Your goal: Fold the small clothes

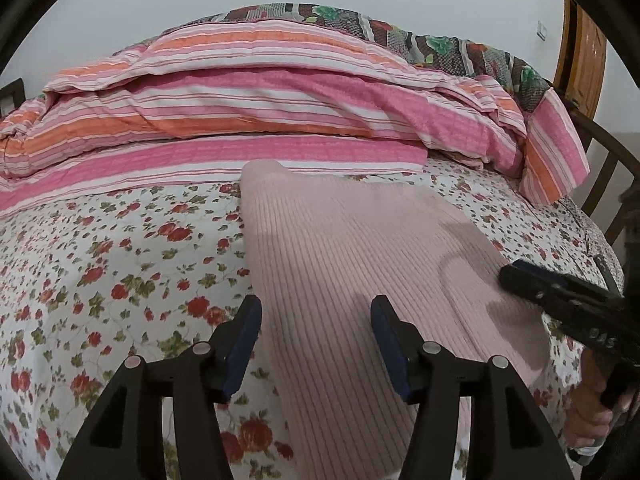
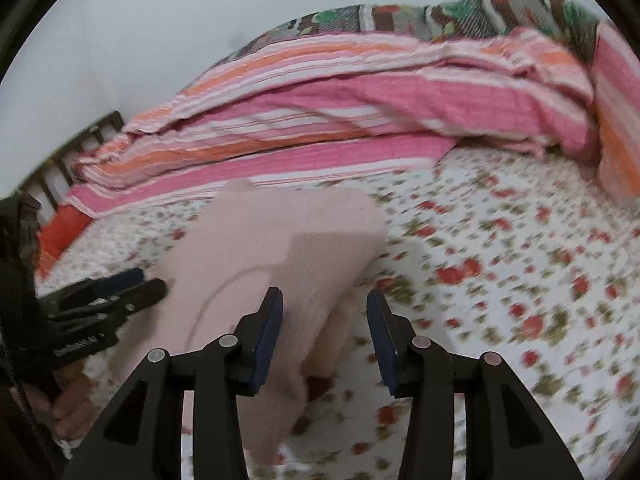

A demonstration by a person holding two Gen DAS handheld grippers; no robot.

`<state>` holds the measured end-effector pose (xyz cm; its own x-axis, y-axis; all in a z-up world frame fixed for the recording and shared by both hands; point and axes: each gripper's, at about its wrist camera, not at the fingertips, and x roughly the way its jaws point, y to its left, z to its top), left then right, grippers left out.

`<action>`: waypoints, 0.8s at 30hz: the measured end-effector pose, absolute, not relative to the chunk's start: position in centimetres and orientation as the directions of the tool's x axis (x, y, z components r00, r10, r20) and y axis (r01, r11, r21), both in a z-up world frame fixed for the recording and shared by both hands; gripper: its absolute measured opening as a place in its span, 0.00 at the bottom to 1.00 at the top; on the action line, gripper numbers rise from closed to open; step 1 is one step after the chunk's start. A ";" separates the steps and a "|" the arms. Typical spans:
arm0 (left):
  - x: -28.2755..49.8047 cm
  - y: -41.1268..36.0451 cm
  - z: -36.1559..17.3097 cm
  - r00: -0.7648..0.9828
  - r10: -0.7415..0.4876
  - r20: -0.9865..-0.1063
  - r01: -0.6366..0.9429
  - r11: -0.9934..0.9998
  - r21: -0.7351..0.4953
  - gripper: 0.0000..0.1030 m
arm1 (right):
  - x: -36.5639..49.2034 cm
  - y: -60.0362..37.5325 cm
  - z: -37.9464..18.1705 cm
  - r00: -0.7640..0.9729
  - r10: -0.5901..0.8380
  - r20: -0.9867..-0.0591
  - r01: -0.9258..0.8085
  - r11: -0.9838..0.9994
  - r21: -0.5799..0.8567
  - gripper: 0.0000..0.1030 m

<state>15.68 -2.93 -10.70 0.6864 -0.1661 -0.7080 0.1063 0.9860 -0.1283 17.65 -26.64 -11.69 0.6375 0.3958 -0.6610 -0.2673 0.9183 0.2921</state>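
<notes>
A pale pink ribbed knit garment [image 1: 352,264] lies flat on the flowered bed sheet [image 1: 100,264], folded lengthwise into a long strip. My left gripper [image 1: 316,344] is open and empty, hovering over the garment's near left edge. The right gripper [image 1: 560,300] shows at the right of the left wrist view, above the garment's right edge. In the right wrist view, which is blurred, the garment [image 2: 260,256] lies ahead and to the left. My right gripper [image 2: 324,340] is open and empty over its near right edge. The left gripper [image 2: 108,292] shows at the left.
A rolled pink, orange and white striped quilt [image 1: 260,104] lies across the back of the bed, with a dark flowered blanket [image 1: 420,40] behind it. A wooden bed frame [image 1: 608,184] stands at the right. A white wall is behind.
</notes>
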 end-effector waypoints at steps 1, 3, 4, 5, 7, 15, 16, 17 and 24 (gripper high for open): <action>15.4 -2.9 -10.6 0.686 -0.165 -0.708 0.107 0.986 -0.126 0.53 | 17.8 -26.5 -12.0 0.629 0.391 -0.672 -0.258 0.921 0.294 0.40; 14.9 -2.8 -10.4 0.687 -0.164 -0.708 0.108 0.986 -0.124 0.53 | 17.8 -26.2 -12.6 0.620 0.415 -0.666 -0.263 0.910 0.322 0.18; 14.6 -2.7 -10.3 0.687 -0.161 -0.709 0.105 0.987 -0.122 0.53 | 17.7 -26.2 -12.4 0.631 0.417 -0.655 -0.264 0.909 0.324 0.14; 14.3 -2.7 -10.3 0.687 -0.160 -0.709 0.104 0.987 -0.122 0.53 | 17.4 -26.2 -12.1 0.651 0.411 -0.638 -0.262 0.910 0.320 0.13; 13.8 -2.4 -10.1 0.688 -0.159 -0.708 0.099 0.987 -0.126 0.53 | 17.1 -26.5 -11.8 0.673 0.410 -0.616 -0.252 0.910 0.331 0.13; 11.5 -2.4 -8.9 0.690 -0.179 -0.701 0.095 0.983 -0.157 0.54 | 14.6 -25.0 -10.2 0.689 0.254 -0.679 -0.215 0.966 0.143 0.30; 11.0 -2.6 -8.5 0.693 -0.179 -0.698 0.095 0.983 -0.157 0.56 | 14.0 -25.0 -9.5 0.697 0.241 -0.675 -0.214 0.969 0.124 0.32; 10.7 -2.7 -8.2 0.698 -0.177 -0.694 0.094 0.983 -0.156 0.57 | 13.3 -25.1 -8.8 0.705 0.227 -0.672 -0.210 0.972 0.108 0.33; 6.0 -3.0 -4.2 0.758 -0.123 -0.640 0.068 0.992 -0.110 0.72 | 8.4 -26.9 -4.5 0.738 0.152 -0.657 -0.127 0.988 0.085 0.58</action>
<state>6.01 -3.04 -4.19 0.7583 -0.1232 -0.6401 0.0685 0.9916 -0.1097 8.45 -26.91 -4.51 0.7384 0.1516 -0.6571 -0.1269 0.9882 0.0854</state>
